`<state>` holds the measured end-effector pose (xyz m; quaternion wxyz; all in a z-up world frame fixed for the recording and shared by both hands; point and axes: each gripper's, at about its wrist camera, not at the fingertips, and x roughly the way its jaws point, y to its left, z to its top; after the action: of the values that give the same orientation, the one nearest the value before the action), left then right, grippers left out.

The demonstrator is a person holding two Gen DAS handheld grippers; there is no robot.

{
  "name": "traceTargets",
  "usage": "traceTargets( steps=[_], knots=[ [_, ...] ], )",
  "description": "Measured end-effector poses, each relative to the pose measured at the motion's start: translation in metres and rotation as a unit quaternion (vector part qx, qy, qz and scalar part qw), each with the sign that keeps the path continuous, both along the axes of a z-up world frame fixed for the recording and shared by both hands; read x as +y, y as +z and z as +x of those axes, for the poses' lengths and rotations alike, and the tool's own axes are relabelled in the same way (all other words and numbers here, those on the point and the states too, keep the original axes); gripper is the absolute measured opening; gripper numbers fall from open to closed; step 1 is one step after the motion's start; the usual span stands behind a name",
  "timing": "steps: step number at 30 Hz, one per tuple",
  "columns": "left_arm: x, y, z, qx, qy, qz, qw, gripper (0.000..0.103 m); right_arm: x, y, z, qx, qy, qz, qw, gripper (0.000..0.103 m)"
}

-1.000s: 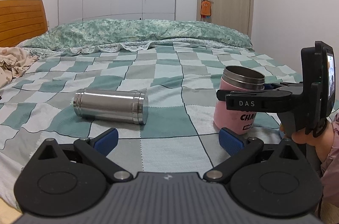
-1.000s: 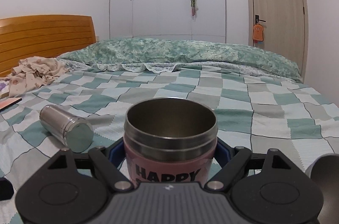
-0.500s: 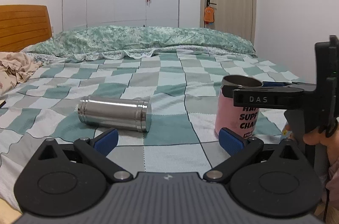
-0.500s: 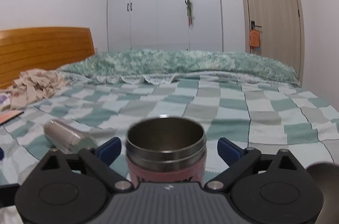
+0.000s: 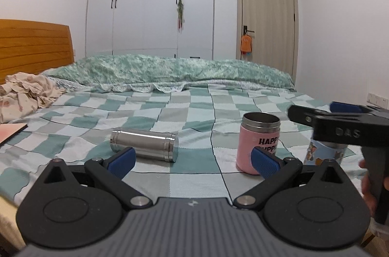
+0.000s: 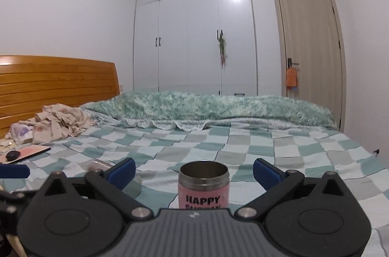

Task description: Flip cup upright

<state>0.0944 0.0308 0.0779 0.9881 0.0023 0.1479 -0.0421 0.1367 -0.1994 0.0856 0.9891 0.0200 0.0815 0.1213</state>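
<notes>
A pink cup with a steel rim stands upright on the checked bedspread, open end up. It also shows in the right wrist view, between and ahead of my right gripper, which is open and apart from it. A steel cup lies on its side to the left; only a sliver of it shows behind my right gripper's left finger. My left gripper is open and empty, held back from both cups. The right gripper shows at the right of the left wrist view.
A blue patterned cup stands at the right, partly hidden behind the right gripper. Crumpled clothes and a flat pink book lie at the left by the wooden headboard. A rolled green quilt lies across the far side.
My right gripper has opened, let go of the pink cup and drawn back and up. The pink cup stays upright on the bed. My left gripper has also pulled back.
</notes>
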Motion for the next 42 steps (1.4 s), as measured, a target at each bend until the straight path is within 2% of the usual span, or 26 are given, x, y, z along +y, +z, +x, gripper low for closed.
traceTargets(
  steps=[11,22,42],
  knots=[
    [-0.012,-0.012,-0.075,-0.022,0.001,-0.023,0.9995,0.103,-0.023,-0.023,-0.110,-0.013,-0.018,-0.021,1.000,0.103],
    [-0.024,-0.031,-0.120,-0.043,-0.008,-0.027,0.9987,0.103,-0.045,-0.051,-0.178,-0.008,-0.048,-0.023,0.999,0.103],
    [-0.028,-0.034,-0.125,-0.049,-0.009,-0.021,0.9985,0.103,-0.043,-0.053,-0.183,-0.005,-0.040,-0.023,0.999,0.103]
  ],
)
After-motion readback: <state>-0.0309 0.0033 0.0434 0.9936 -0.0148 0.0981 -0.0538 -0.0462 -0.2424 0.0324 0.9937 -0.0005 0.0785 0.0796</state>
